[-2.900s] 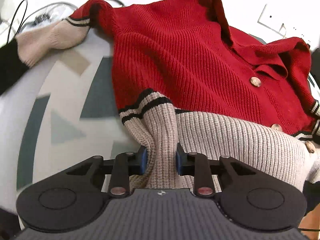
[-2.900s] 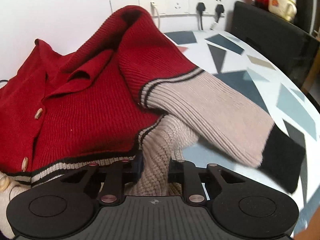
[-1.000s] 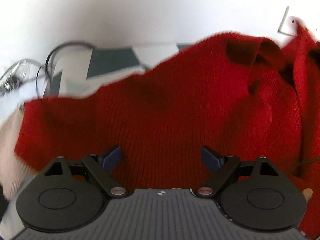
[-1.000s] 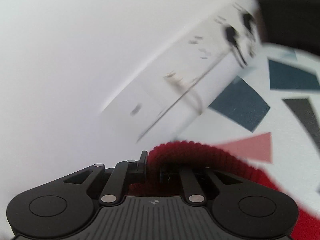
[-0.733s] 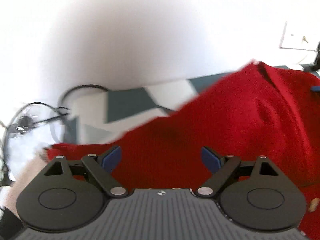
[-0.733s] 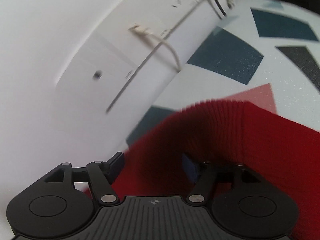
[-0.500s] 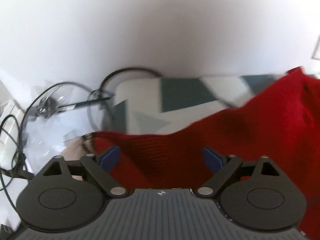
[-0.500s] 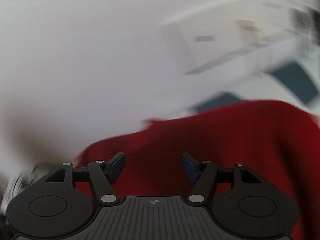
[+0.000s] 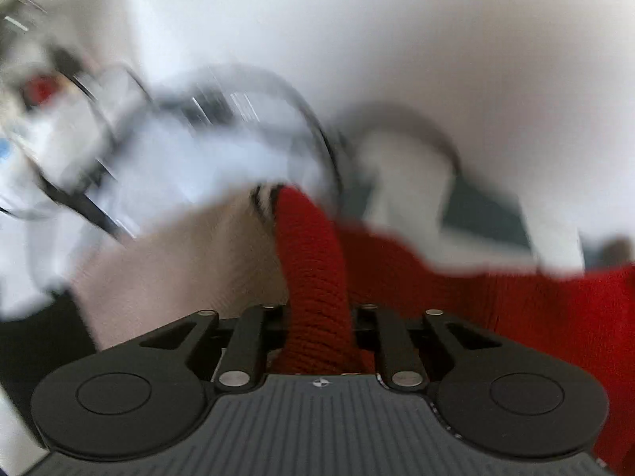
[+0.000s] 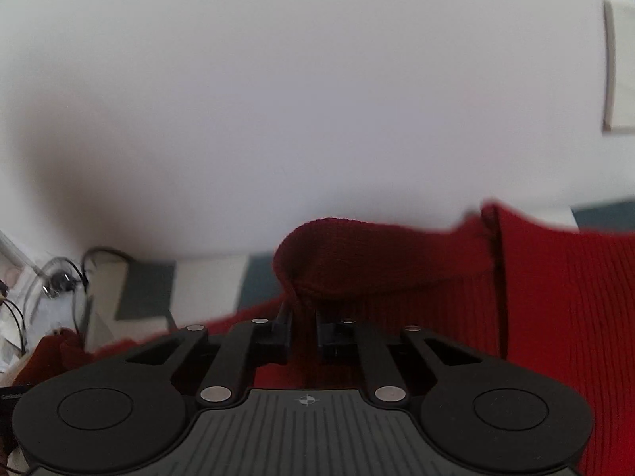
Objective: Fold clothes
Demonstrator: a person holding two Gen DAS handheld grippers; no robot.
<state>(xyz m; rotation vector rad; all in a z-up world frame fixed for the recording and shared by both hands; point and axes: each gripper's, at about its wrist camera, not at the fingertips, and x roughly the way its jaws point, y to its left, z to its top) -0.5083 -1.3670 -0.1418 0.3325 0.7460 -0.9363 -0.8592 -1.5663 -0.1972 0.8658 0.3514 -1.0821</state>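
The red knit cardigan [image 9: 555, 309] lies on the patterned table, blurred in the left wrist view. Its beige sleeve [image 9: 178, 254] with dark stripes and a black cuff runs off to the left. A raised red fold [image 9: 309, 246] passes between the fingers of my left gripper [image 9: 319, 311], whose jaws are closing and pinch it. In the right wrist view the cardigan [image 10: 555, 297] fills the right side. My right gripper [image 10: 303, 317] has its jaws closing tight on a bunched red fold [image 10: 357, 254] lifted off the table.
A white wall [image 10: 317, 99] stands close behind the table [image 10: 147, 289], which has teal and grey shapes. Black cables and clear plastic [image 9: 198, 139] lie at the left, also seen as cables [image 10: 59, 281]. A wall plate [image 10: 619, 67] sits at the right edge.
Both grippers stood open over the red knit half a second ago; each has now shut on a fold. Both views swung left; the beige sleeve and cables came closer to the left gripper.
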